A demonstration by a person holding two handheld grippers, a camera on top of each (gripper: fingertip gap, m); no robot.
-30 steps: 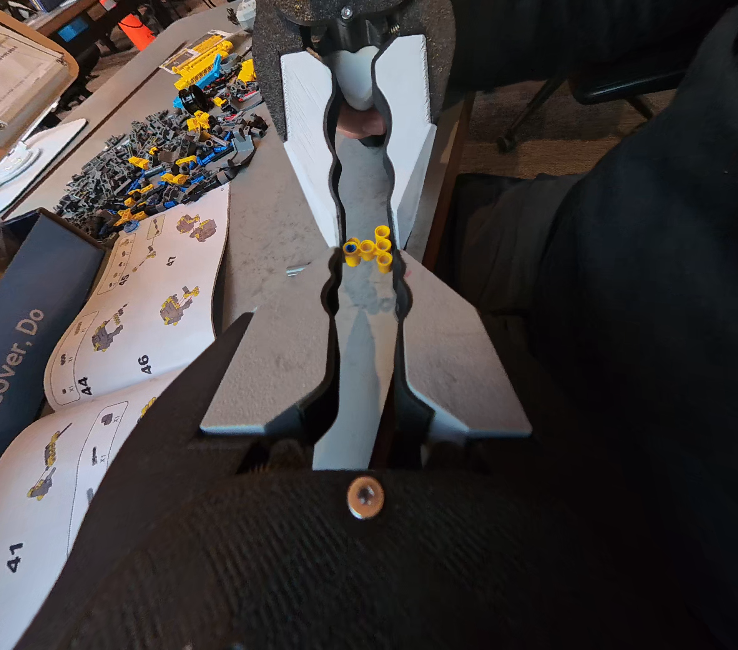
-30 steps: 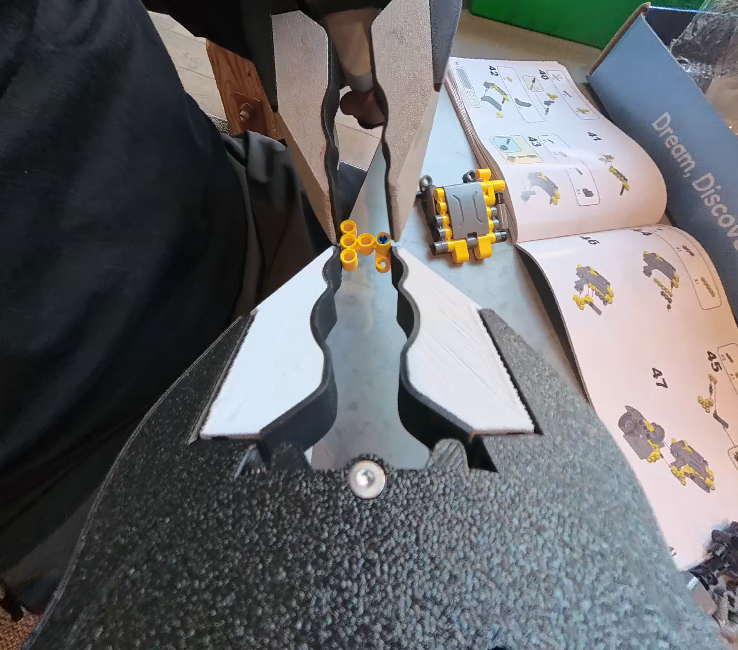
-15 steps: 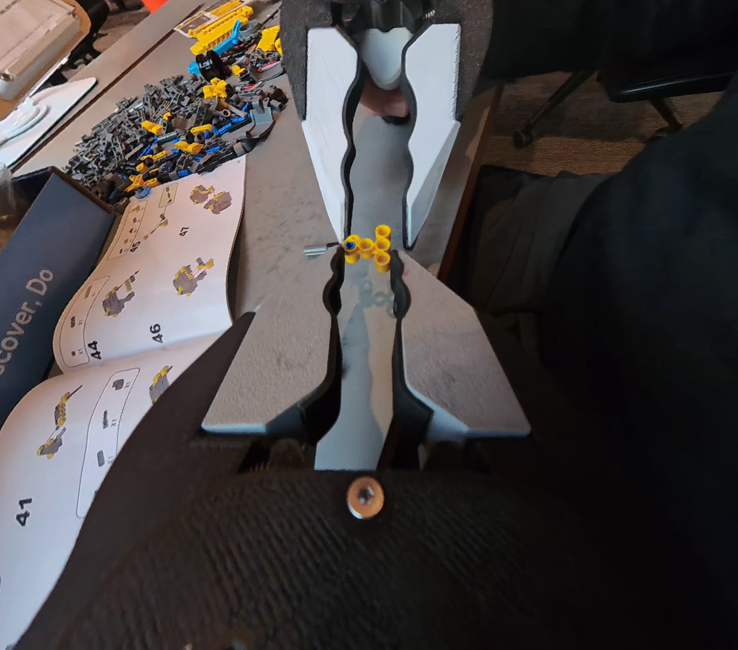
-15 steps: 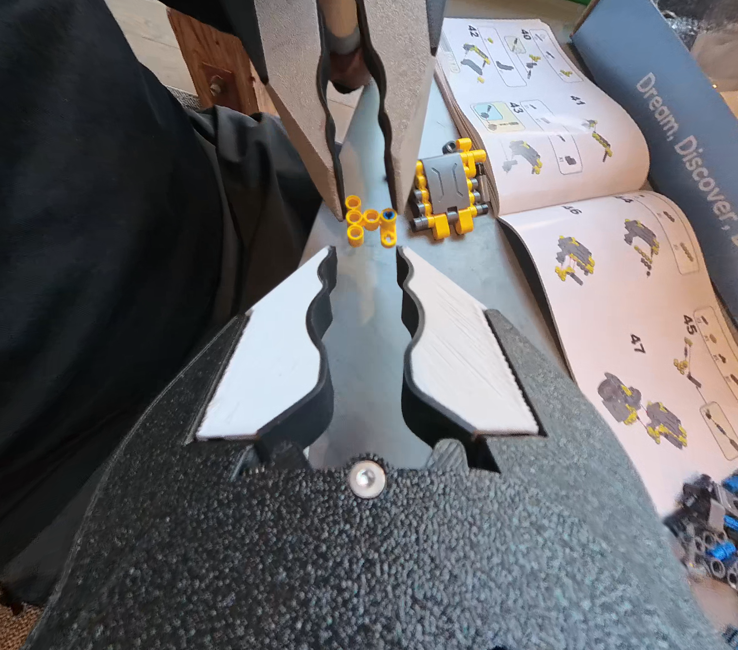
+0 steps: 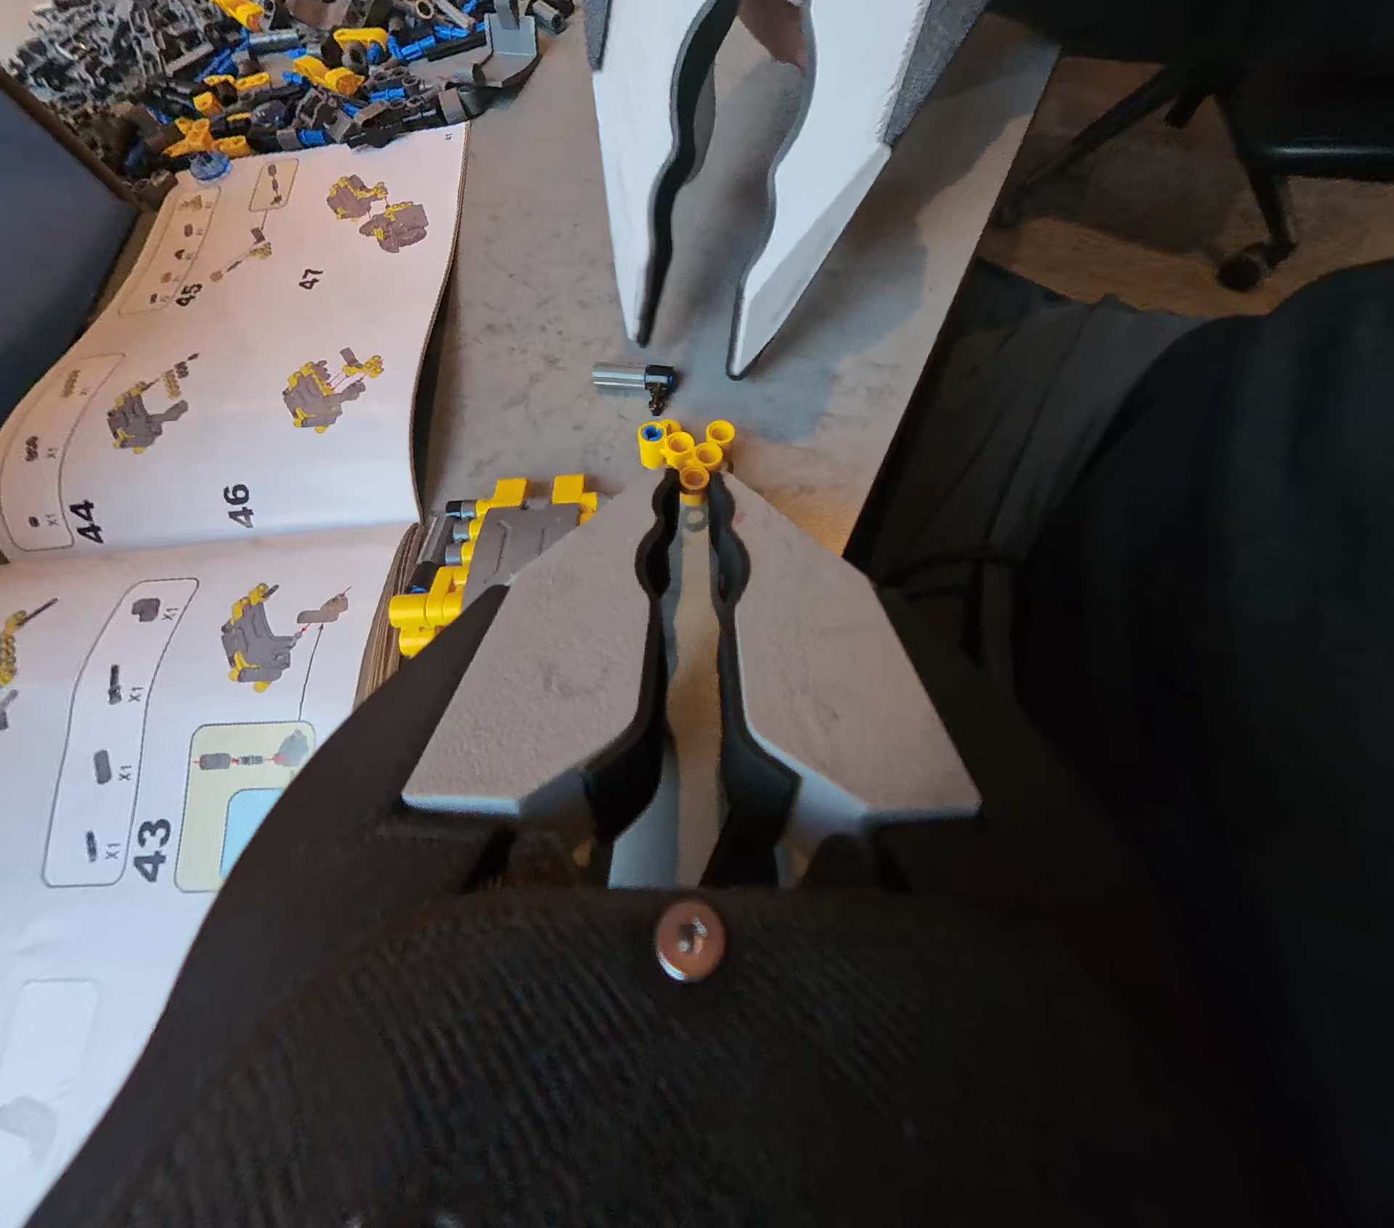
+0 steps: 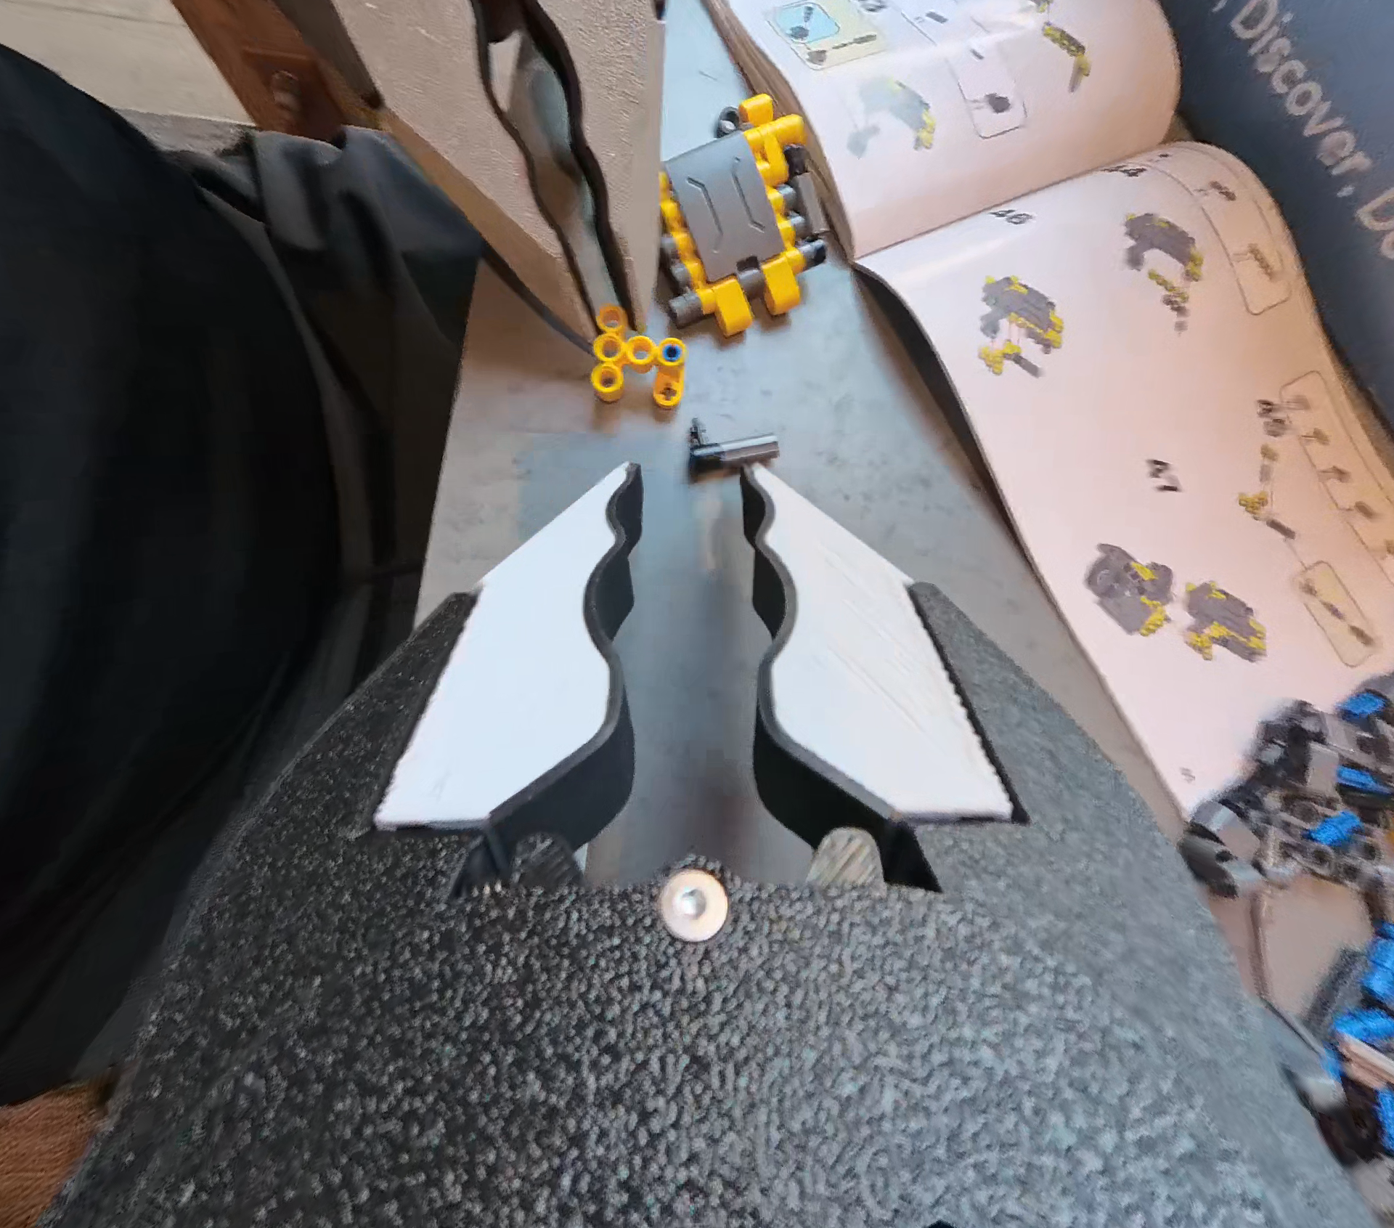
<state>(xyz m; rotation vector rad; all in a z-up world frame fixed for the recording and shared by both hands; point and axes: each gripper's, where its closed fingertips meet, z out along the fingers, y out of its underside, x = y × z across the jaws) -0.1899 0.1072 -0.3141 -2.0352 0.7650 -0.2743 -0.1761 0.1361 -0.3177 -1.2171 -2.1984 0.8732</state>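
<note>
Black textured gripper bodies, pale wavy-edged fingers (image 6: pixel 513 648), silver screws, dark sleeves

Grey table (image 5: pixel 528 301); open instruction booklet (image 5: pixel 249 362), loose brick pile (image 5: pixel 287 22), grey pin (image 5: pixel 630 378)

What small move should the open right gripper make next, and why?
Probably ease forward and close on the small grey-and-black pin. The right gripper is open just short of it, while the left gripper already grips the yellow connector piece.

open instruction booklet (image 5: pixel 226 407) mid-desk | loose pile of grey, blue, yellow building parts (image 5: pixel 287 30) beyond booklet | dark blue box (image 6: pixel 1282 22) beside booklet | grey desk (image 5: pixel 528 301)
</note>
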